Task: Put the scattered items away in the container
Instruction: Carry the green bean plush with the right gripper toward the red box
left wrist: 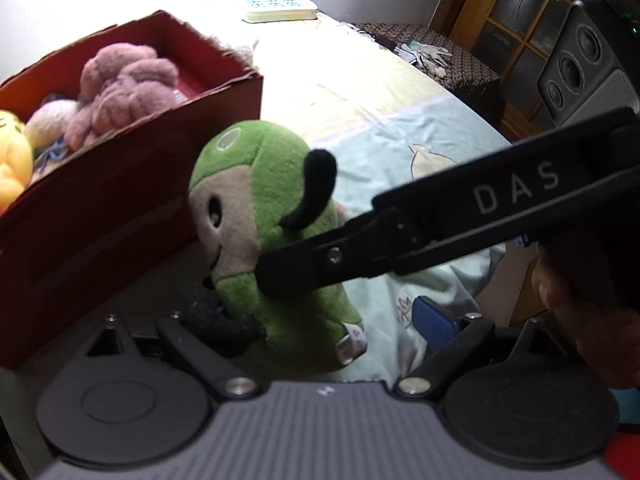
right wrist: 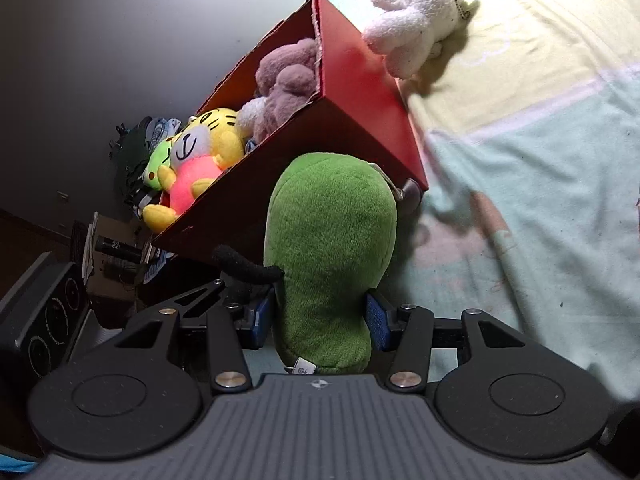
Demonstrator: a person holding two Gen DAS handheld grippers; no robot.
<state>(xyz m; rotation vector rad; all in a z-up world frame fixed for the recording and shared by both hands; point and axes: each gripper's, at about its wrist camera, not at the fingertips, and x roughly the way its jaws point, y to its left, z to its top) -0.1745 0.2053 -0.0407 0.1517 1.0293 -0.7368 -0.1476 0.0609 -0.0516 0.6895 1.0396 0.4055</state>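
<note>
right tongs (right wrist: 320,320): clamped on green doll (right wrist: 332,248) for carrying to the red box (right wrist: 360,92) ahead
left tongs (left wrist: 320,328): apart, doll's black arm at one pad

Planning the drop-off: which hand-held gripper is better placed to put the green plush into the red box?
Right: the right hand-held gripper already clamps the green plush beside the red box. The left hand-held gripper holds nothing.

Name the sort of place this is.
Probably a bedroom: the work surface is a bed with a cartoon-print sheet, plush toys fill a red box, and a glass-paned wooden cabinet stands beside it.
</note>
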